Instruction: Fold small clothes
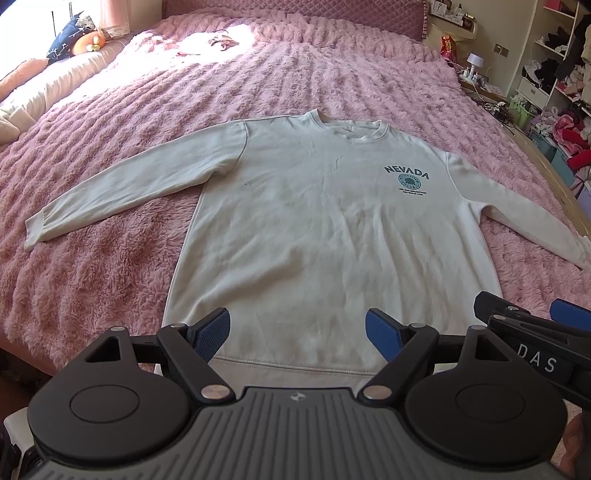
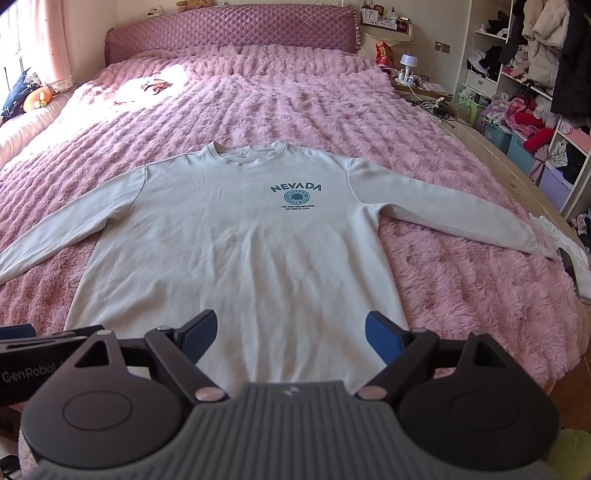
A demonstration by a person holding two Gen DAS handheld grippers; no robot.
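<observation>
A white long-sleeved sweatshirt (image 1: 317,236) with a dark "NEVADA" print lies flat and face up on the pink fluffy bed, sleeves spread to both sides; it also shows in the right wrist view (image 2: 236,243). My left gripper (image 1: 297,334) is open and empty, hovering above the sweatshirt's hem. My right gripper (image 2: 290,334) is open and empty, also above the hem, just to the right of the left one. The right gripper's body shows at the lower right of the left wrist view (image 1: 535,332).
The pink bedspread (image 2: 295,103) covers the whole bed. A purple quilted headboard (image 2: 229,33) stands at the far end. A nightstand with a lamp (image 2: 408,62) and cluttered shelves (image 2: 535,92) are on the right. Pillows and a soft toy (image 1: 88,42) lie at the far left. A white cloth (image 2: 565,251) lies by the right sleeve cuff.
</observation>
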